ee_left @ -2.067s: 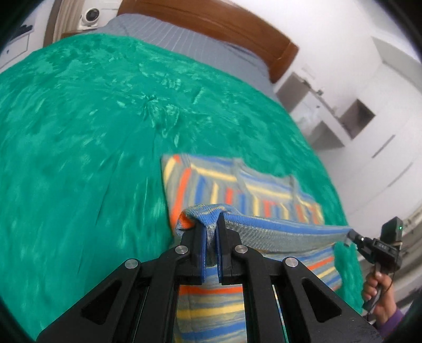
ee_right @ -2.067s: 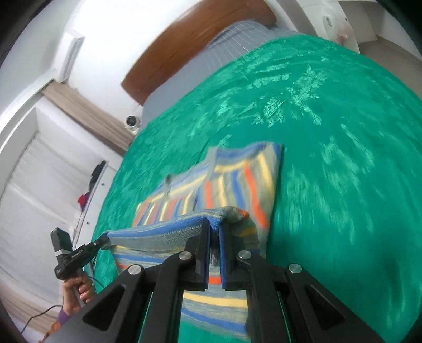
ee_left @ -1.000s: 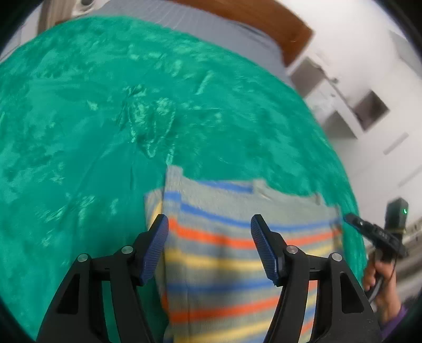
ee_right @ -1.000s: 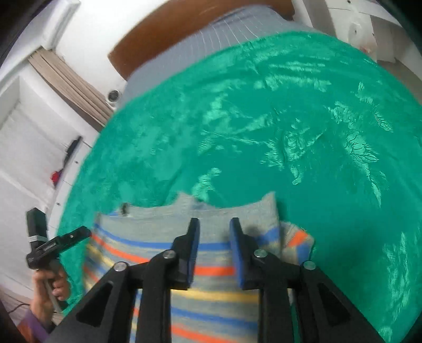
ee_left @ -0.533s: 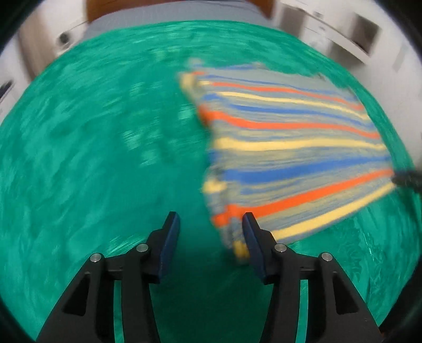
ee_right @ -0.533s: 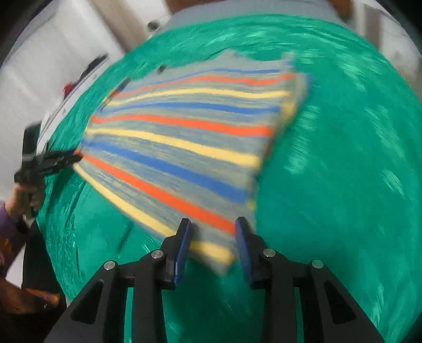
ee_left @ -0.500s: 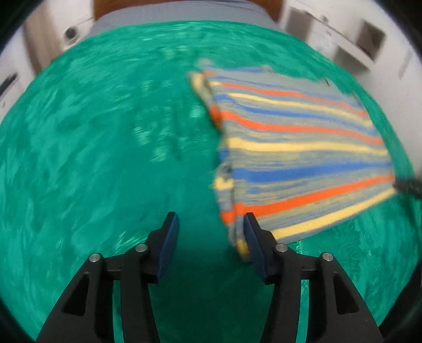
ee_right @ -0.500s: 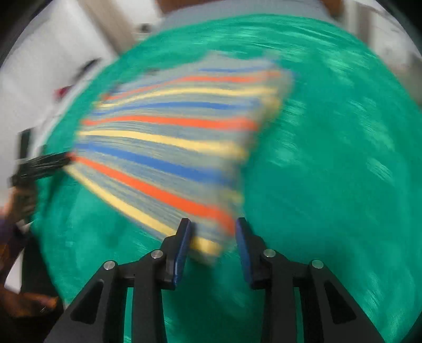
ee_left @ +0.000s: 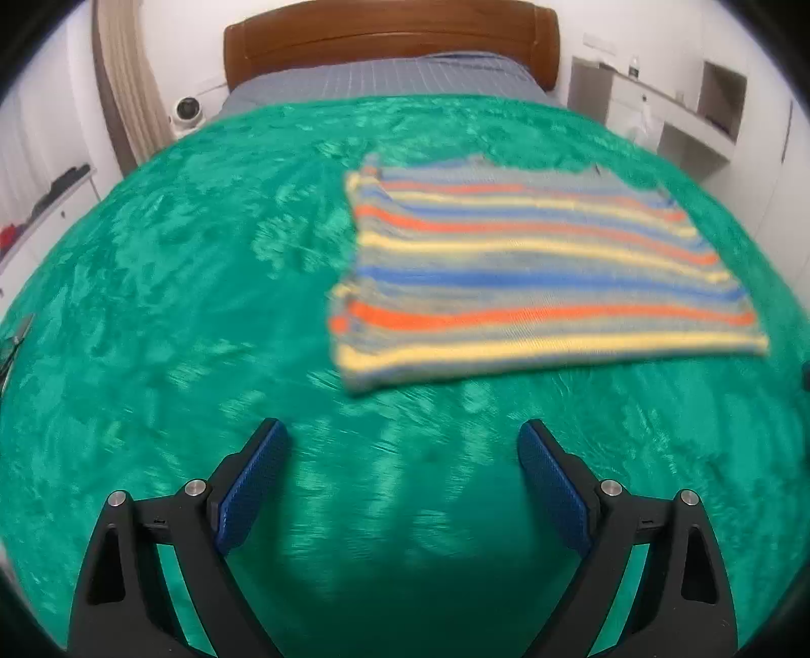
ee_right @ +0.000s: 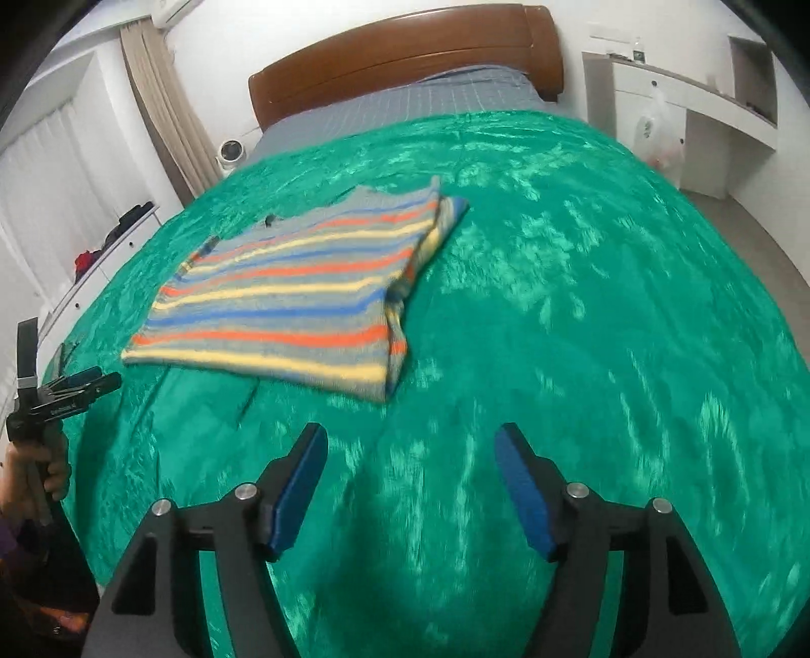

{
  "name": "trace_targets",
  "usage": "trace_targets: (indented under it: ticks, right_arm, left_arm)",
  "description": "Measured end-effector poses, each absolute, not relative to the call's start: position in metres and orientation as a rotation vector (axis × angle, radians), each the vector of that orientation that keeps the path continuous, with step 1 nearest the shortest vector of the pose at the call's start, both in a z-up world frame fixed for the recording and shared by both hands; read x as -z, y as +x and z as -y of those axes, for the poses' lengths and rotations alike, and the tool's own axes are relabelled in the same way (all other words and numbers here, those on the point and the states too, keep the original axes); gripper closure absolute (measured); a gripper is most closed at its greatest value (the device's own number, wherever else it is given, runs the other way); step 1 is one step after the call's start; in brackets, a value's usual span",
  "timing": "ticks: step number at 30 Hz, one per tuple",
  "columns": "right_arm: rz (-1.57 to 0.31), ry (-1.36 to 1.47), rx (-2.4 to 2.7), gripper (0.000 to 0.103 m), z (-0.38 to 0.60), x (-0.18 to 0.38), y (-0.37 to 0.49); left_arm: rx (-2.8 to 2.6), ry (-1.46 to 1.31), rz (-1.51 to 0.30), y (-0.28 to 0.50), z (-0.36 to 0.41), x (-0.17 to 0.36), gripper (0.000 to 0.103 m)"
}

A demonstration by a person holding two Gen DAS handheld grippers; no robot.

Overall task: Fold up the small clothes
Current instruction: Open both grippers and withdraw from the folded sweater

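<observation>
Garment: striped knit top, grey with orange, yellow and blue bands, folded into a flat rectangle
Location: on the green bedspread, toward the left half of the bed as seen from the right wrist view; well ahead of both claws, touching neither
Long axis: runs across the bed, parallel to the stripes; in the right wrist view it slants from the near left corner up toward the far right
Orientation: neckline edge faces the wooden headboard; hem-side yellow band faces the cameras
Fold edge: doubled layers show along the right end in the right wrist view, the left end in the left wrist view
Left claw: jaws opening, spread wide, blue pads bare, only bedspread between them; also seen from the side at the left edge of the right wrist view, gripped by a hand
Right claw: jaws opening, moderately wide, nothing between the pads
Bed head: grey sheet uncovered below the headboard
Surroundings: curtain at left, white shelving at right
Image quality: garment slightly blurred in the left wrist view
</observation>
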State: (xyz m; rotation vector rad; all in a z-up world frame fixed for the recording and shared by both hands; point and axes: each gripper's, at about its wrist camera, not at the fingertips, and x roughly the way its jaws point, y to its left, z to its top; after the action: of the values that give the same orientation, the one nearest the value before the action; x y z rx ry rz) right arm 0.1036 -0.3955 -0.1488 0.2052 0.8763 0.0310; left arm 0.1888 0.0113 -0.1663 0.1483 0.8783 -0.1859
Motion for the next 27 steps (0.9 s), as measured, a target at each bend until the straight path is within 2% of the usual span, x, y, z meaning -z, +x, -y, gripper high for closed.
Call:
trace_targets:
  ticks: [8, 15, 27]
  right_arm:
    - [-0.895, 0.244, 0.011, 0.031, 0.401, 0.179, 0.098]
    - [-0.856, 0.213, -0.003, 0.02, 0.396, 0.188, 0.099]
    - [-0.841, 0.193, -0.004, 0.019, 0.393, 0.191, 0.099]
  left_arm:
    - [0.165, 0.137, -0.875, 0.185, -0.005, 0.188, 0.004]
    - [0.177, 0.121, -0.884, 0.187, -0.004, 0.192, 0.002]
    - [0.177, 0.121, -0.868, 0.185, -0.003, 0.194, 0.002]
